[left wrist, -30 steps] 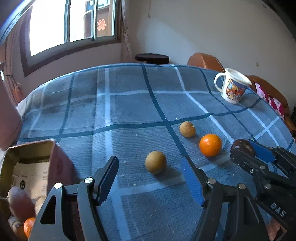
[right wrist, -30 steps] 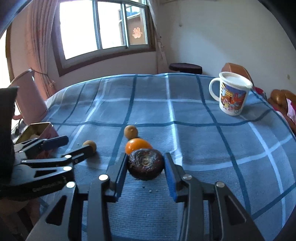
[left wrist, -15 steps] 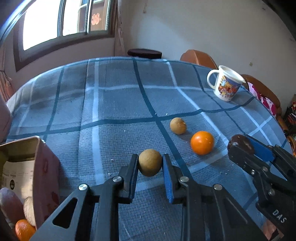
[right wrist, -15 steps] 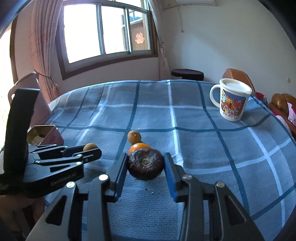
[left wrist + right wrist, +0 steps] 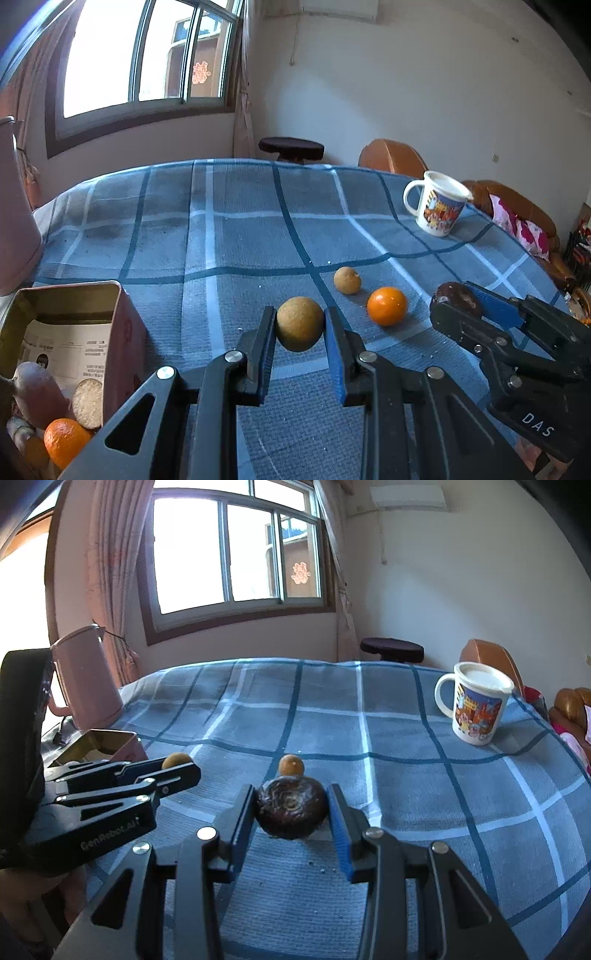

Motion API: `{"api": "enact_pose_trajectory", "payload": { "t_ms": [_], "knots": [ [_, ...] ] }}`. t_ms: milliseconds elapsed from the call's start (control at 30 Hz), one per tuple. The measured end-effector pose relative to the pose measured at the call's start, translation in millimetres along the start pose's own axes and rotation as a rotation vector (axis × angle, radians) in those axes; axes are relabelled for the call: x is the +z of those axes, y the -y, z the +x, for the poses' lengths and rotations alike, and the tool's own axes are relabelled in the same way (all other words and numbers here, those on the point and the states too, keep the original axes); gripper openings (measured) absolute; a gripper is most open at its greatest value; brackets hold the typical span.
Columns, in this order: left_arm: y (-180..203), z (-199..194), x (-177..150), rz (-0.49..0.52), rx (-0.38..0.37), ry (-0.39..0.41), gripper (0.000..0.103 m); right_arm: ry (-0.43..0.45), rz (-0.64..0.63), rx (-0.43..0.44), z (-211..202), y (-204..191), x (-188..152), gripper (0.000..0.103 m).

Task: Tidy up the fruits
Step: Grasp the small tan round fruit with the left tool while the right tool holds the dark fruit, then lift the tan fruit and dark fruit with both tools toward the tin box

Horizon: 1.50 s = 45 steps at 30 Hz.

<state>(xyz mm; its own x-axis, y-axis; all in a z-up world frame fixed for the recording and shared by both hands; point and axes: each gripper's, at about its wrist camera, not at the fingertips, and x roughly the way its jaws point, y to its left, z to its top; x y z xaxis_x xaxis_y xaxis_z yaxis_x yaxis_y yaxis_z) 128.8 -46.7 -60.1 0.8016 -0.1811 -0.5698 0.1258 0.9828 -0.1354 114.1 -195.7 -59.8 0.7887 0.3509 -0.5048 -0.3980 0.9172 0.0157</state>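
My left gripper [image 5: 300, 324] is shut on a round tan fruit [image 5: 300, 328], held just above the blue checked cloth. A smaller tan fruit [image 5: 347, 280] and an orange [image 5: 387, 306] lie on the cloth to its right. My right gripper [image 5: 291, 808] is shut on a dark brown wrinkled fruit [image 5: 291, 808]; it also shows at the right of the left wrist view, gripper [image 5: 458, 295]. In the right wrist view the left gripper [image 5: 177, 766] holds its tan fruit [image 5: 176, 760] at the left, and the small tan fruit [image 5: 291, 765] lies beyond the dark one. The orange is hidden there.
An open tin box [image 5: 74, 325] at the lower left holds an orange, a sweet potato and other produce. A pink kettle [image 5: 86, 679] stands behind the box. A printed white mug [image 5: 437, 208] sits at the far right. Chairs and a stool stand beyond the table.
My left gripper closed on the tan fruit and lifted it slightly off the cloth. The right gripper kept its hold on the dark fruit and tilted a little.
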Motion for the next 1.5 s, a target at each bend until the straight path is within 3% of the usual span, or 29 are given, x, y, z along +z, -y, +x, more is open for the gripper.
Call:
{"api": "enact_pose_trajectory", "payload": {
  "t_ms": [633,1500],
  "knots": [
    [7,-26,-6,0.036,0.062,0.123,0.027,0.07,-0.017,0.015,-14,-4,-2,0.042],
    [17,-48,-14,0.079,0.112,0.214,0.027,0.156,-0.05,0.014,-28,-8,-4,0.042]
  ]
}}
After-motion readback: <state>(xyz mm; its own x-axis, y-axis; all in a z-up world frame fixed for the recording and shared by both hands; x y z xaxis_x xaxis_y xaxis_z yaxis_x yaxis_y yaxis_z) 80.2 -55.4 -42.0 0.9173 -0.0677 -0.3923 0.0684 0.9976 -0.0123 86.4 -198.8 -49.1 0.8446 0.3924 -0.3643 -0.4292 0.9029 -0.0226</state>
